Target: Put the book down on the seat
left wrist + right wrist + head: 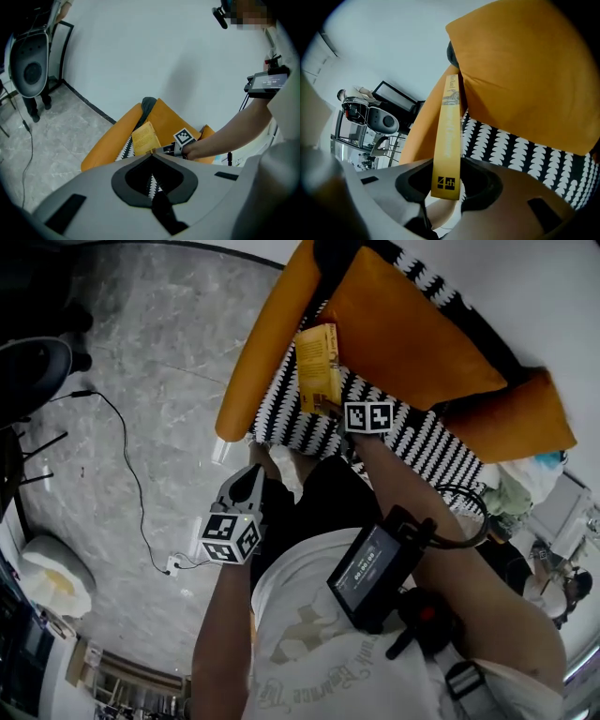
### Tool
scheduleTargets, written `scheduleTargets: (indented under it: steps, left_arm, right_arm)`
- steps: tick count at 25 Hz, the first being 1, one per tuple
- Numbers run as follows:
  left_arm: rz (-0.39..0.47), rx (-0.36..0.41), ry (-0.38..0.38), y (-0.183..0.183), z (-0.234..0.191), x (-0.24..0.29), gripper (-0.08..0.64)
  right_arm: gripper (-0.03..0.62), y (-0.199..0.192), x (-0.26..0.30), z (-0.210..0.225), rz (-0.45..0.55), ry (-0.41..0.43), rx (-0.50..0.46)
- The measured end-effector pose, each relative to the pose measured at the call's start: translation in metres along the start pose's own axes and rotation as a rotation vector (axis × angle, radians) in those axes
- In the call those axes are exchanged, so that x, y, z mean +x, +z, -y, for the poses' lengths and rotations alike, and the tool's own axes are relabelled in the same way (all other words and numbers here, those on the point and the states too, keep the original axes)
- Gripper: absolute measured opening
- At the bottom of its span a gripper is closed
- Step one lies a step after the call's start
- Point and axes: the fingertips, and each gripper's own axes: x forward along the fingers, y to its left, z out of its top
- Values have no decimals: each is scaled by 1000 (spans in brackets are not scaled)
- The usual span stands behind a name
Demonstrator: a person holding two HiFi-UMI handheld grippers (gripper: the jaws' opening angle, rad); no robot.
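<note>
Head view: your right tool [330, 405] is clamped on the yellow book [317, 362] over the black-and-white seat [422, 446], right against the orange arm [267, 343]. Cover print is too small to read, and you can't tell whether the book touches the seat. Open seat lies to its right. Your left tool [251, 474] hangs off the chair over the grey floor [141, 352], with a cable [131, 474] near.

Left gripper view: left tool [151, 153] tips are together with nothing between them.

Right gripper view: right tool [446, 187] grips the book [447, 131] by its spine. "4th" reads at the near end; the title is blurred. The orange cushion [525, 70] sits close on the right.
</note>
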Motion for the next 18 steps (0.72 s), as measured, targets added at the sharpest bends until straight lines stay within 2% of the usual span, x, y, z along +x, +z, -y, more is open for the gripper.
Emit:
scheduleTargets:
  steps: [5, 10, 18]
  left_arm:
    - [2, -34, -7, -3, -6, 8, 12]
    - [-3, -71, 4, -10, -21, 11, 12]
    - [-5, -97, 9, -15, -25, 10, 12]
  right_arm:
    - [158, 14, 20, 7, -4, -43, -6]
    - [158, 34, 43, 4, 28, -107, 41]
    - [163, 37, 72, -15, -6, -270, 91]
